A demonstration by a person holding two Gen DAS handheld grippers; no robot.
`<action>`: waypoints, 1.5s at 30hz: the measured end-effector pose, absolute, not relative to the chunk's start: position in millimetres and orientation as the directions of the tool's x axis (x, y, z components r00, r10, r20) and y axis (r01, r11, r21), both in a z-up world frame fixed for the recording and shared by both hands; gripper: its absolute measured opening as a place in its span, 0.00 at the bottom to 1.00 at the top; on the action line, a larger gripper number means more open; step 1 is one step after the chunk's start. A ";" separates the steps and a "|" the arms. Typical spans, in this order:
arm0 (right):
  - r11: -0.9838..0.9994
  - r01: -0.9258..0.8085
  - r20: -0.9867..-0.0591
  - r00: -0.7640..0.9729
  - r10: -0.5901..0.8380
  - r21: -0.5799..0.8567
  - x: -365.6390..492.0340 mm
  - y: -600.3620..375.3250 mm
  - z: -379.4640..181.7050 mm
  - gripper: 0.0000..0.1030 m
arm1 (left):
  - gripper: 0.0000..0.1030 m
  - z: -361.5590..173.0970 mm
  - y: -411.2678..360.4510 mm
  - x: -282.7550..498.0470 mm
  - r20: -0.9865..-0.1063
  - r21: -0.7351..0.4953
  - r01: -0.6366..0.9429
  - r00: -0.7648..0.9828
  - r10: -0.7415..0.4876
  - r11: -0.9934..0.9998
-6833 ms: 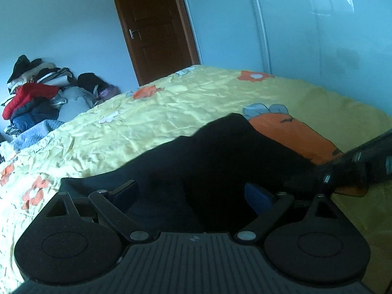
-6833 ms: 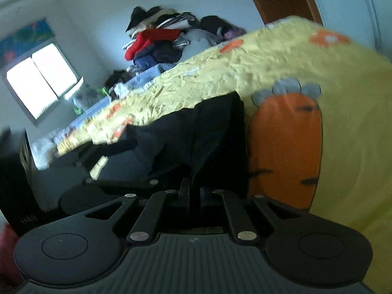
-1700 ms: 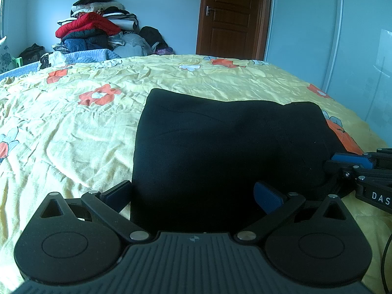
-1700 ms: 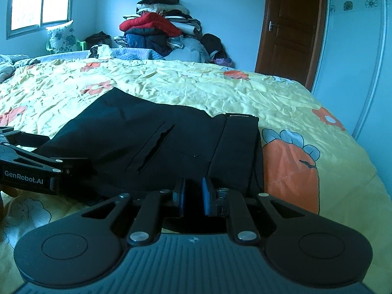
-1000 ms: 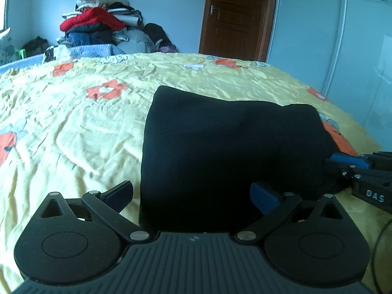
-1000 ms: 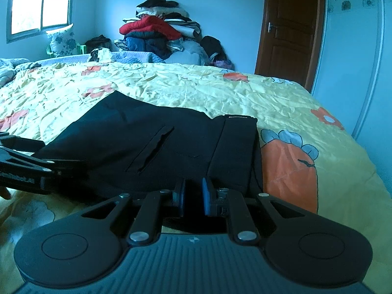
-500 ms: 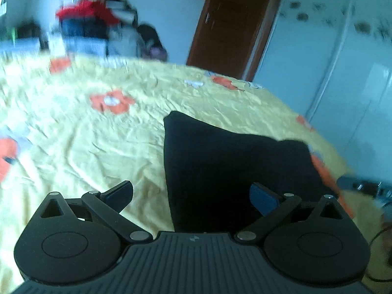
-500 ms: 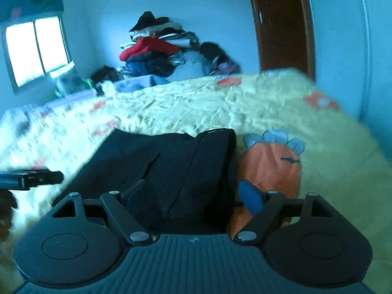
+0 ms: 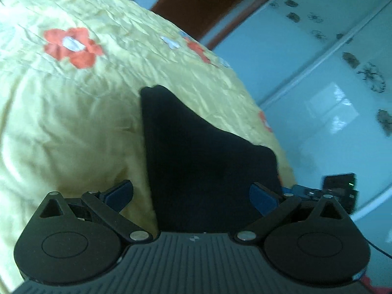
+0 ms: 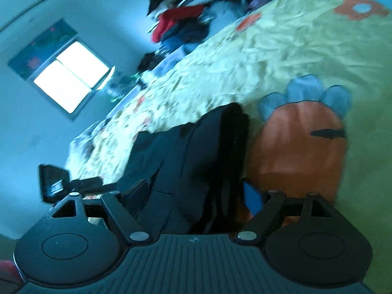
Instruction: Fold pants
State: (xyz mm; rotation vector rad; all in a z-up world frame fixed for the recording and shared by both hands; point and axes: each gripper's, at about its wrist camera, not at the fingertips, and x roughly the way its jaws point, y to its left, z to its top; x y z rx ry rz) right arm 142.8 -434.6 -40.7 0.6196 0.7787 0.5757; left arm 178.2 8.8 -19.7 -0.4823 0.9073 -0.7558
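The black pants (image 9: 205,156) lie folded into a compact rectangle on the yellow flowered bedspread (image 9: 73,112). My left gripper (image 9: 191,193) is open and empty, raised and tilted over the near edge of the pants. My right gripper (image 10: 193,193) is open and empty, also tilted, with the pants (image 10: 196,161) lying beyond its fingers. The right gripper shows at the right edge of the left wrist view (image 9: 335,191). The left gripper shows at the left of the right wrist view (image 10: 63,183).
A pile of clothes (image 10: 186,24) sits at the far end of the bed. A window (image 10: 68,83) is on the far wall. A brown door (image 9: 203,7) and white wardrobe panels (image 9: 330,78) stand to the right. An orange carrot print (image 10: 299,152) lies beside the pants.
My right gripper has let go of the pants and opened. Both grippers have pulled back, risen and tilted. The pants stay folded on the bed.
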 end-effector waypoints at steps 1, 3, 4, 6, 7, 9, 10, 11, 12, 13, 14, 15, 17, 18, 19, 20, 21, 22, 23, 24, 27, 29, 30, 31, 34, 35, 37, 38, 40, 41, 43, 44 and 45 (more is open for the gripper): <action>0.671 -0.256 -0.454 0.567 0.687 0.696 147.0 -432.0 -41.2 0.80 | 0.99 -21.5 8.4 181.4 -0.509 -0.676 0.376 0.383 -0.771 0.634; 0.656 -0.273 -0.447 0.547 0.708 0.704 154.6 -427.6 -41.9 0.80 | 0.99 -25.3 5.6 185.7 -0.479 -0.707 0.378 0.366 -0.798 0.598; 0.647 -0.279 -0.440 0.542 0.716 0.709 157.9 -425.2 -42.4 0.80 | 0.99 -27.1 3.1 186.9 -0.463 -0.720 0.381 0.359 -0.810 0.580; 0.624 -0.278 -0.414 0.546 0.728 0.730 162.6 -424.4 -45.2 0.78 | 0.99 -29.4 -3.8 188.8 -0.445 -0.727 0.384 0.368 -0.816 0.569; 0.612 -0.273 -0.401 0.550 0.732 0.743 163.5 -425.0 -46.0 0.71 | 0.99 -29.8 -6.9 188.5 -0.441 -0.722 0.390 0.377 -0.814 0.572; 0.602 -0.247 -0.393 0.563 0.727 0.760 166.6 -423.2 -51.2 0.53 | 0.98 -29.1 -16.0 186.1 -0.441 -0.706 0.405 0.390 -0.808 0.581; 0.610 -0.233 -0.403 0.568 0.717 0.757 168.1 -422.1 -53.1 0.36 | 0.97 -28.1 -19.5 185.5 -0.443 -0.699 0.410 0.395 -0.805 0.586; 0.621 -0.213 -0.420 0.571 0.705 0.754 170.2 -419.5 -56.4 0.32 | 0.97 -26.7 -23.9 183.3 -0.450 -0.685 0.417 0.402 -0.797 0.597; 0.627 -0.213 -0.420 0.579 0.699 0.749 169.6 -416.6 -57.3 0.32 | 0.89 -26.1 -25.8 181.3 -0.459 -0.676 0.421 0.402 -0.792 0.605; 0.633 -0.208 -0.423 0.586 0.691 0.746 168.6 -414.7 -56.4 0.31 | 0.71 -25.1 -27.7 179.5 -0.478 -0.658 0.421 0.408 -0.778 0.625; 0.641 -0.199 -0.430 0.593 0.681 0.741 167.0 -414.0 -55.4 0.31 | 0.60 -24.4 -27.3 178.7 -0.504 -0.630 0.416 0.424 -0.752 0.656; 0.654 -0.190 -0.439 0.603 0.666 0.732 164.1 -412.1 -53.4 0.30 | 0.37 -23.1 -26.9 177.6 -0.539 -0.590 0.404 0.447 -0.714 0.699; 0.671 -0.181 -0.447 0.619 0.646 0.719 160.4 -408.9 -47.8 0.28 | 0.23 -24.1 -18.4 178.8 -0.555 -0.592 0.372 0.456 -0.696 0.715; 0.672 -0.182 -0.441 0.628 0.642 0.718 157.7 -406.5 -43.7 0.28 | 0.19 -24.8 -12.3 178.6 -0.535 -0.621 0.355 0.461 -0.708 0.699; 0.674 -0.187 -0.435 0.635 0.638 0.715 157.3 -402.6 -39.5 0.27 | 0.17 -23.3 -8.0 177.1 -0.518 -0.633 0.351 0.471 -0.714 0.690; 0.675 -0.195 -0.429 0.641 0.637 0.711 155.8 -399.6 -34.6 0.27 | 0.16 -20.1 -4.8 174.8 -0.505 -0.629 0.357 0.487 -0.713 0.690; 0.677 -0.207 -0.420 0.647 0.637 0.706 154.7 -394.9 -27.8 0.27 | 0.16 -15.8 -3.1 172.5 -0.494 -0.623 0.367 0.500 -0.711 0.691; 0.678 -0.221 -0.412 0.650 0.639 0.701 154.9 -390.7 -21.3 0.27 | 0.15 -11.2 -1.4 170.0 -0.483 -0.617 0.377 0.512 -0.710 0.691; 0.677 -0.239 -0.402 0.651 0.644 0.696 155.6 -386.9 -14.5 0.27 | 0.15 -5.7 1.5 167.5 -0.473 -0.609 0.385 0.525 -0.707 0.693; 0.673 -0.258 -0.391 0.650 0.652 0.693 157.8 -382.1 -7.5 0.27 | 0.15 -0.1 4.4 166.2 -0.468 -0.600 0.389 0.538 -0.701 0.699; 0.657 -0.321 -0.362 0.632 0.685 0.682 170.6 -362.9 10.7 0.27 | 0.15 19.4 21.0 165.4 -0.446 -0.558 0.395 0.599 -0.665 0.730; 0.649 -0.342 -0.355 0.621 0.699 0.679 183.6 -349.3 15.9 0.27 | 0.15 32.3 36.1 166.3 -0.432 -0.536 0.388 0.637 -0.638 0.750; 0.647 -0.350 -0.354 0.616 0.704 0.678 190.3 -343.0 16.9 0.27 | 0.15 37.5 43.7 168.7 -0.430 -0.524 0.380 0.655 -0.622 0.762; 0.640 -0.352 -0.350 0.611 0.710 0.683 198.7 -335.2 16.5 0.27 | 0.15 41.3 50.9 172.3 -0.434 -0.509 0.371 0.668 -0.604 0.777; 0.613 -0.353 -0.338 0.592 0.732 0.707 224.2 -313.7 9.7 0.27 | 0.15 47.1 70.2 181.4 -0.478 -0.466 0.326 0.689 -0.544 0.823; 0.608 -0.348 -0.342 0.584 0.736 0.714 232.8 -306.2 5.6 0.27 | 0.15 44.7 74.6 187.9 -0.501 -0.450 0.304 0.693 -0.519 0.840; 0.621 -0.324 -0.379 0.567 0.731 0.713 249.1 -291.2 -5.1 0.27 | 0.17 34.3 81.4 199.1 -0.547 -0.429 0.272 0.680 -0.487 0.861; 0.646 -0.306 -0.413 0.565 0.714 0.699 255.6 -285.1 -9.9 0.28 | 0.18 25.0 83.9 206.5 -0.582 -0.422 0.241 0.667 -0.466 0.874; 0.721 -0.247 -0.507 0.567 0.650 0.648 266.4 -276.1 -21.9 0.34 | 0.38 7.6 89.4 215.8 -0.632 -0.426 0.181 0.641 -0.434 0.887; 0.747 -0.228 -0.540 0.566 0.623 0.624 269.2 -275.9 -26.7 0.37 | 0.46 2.5 95.2 216.2 -0.639 -0.434 0.158 0.640 -0.427 0.887; 0.754 -0.228 -0.551 0.560 0.620 0.617 264.5 -284.2 -32.8 0.40 | 0.52 0.2 106.6 209.4 -0.618 -0.455 0.121 0.670 -0.411 0.882; 0.755 -0.239 -0.547 0.562 0.620 0.611 259.2 -290.3 -31.6 0.41 | 0.54 2.4 111.7 204.0 -0.616 -0.457 0.106 0.678 -0.400 0.883; 0.766 -0.245 -0.552 0.568 0.610 0.594 253.0 -294.9 -28.7 0.42 | 0.59 4.5 114.5 200.7 -0.622 -0.446 0.083 0.687 -0.375 0.891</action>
